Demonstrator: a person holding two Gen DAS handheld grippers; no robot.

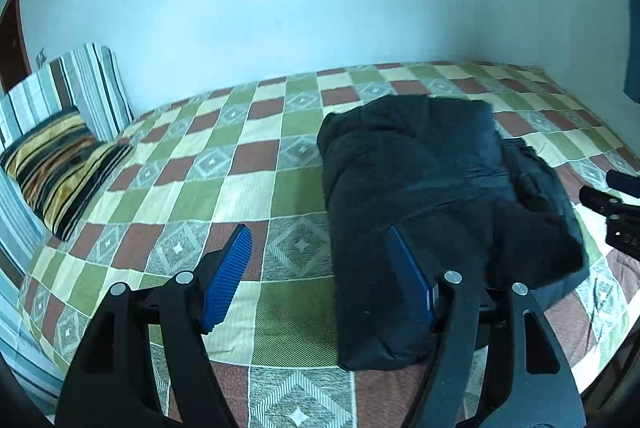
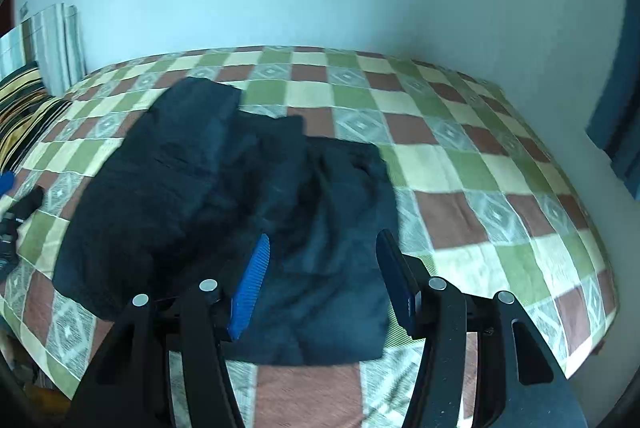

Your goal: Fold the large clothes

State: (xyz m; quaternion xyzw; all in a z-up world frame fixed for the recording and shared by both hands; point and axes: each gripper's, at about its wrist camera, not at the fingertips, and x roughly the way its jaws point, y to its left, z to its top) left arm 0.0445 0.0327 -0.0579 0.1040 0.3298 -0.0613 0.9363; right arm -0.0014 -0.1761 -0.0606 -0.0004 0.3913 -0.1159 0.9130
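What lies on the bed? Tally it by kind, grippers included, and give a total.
Dark folded garment: 1
Striped pillows: 2, a grey-striped one and a yellow-and-black one
Grippers: 2, the left gripper and the right gripper, both open above the bedspread
Total: 5

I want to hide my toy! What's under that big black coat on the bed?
Only the checkered bedspread shows around the black coat. The folded coat covers what lies beneath, so anything hidden under it cannot be seen.

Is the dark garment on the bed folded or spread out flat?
Folded: the dark garment lies on the bed as a compact, thick bundle with layers overlapping.
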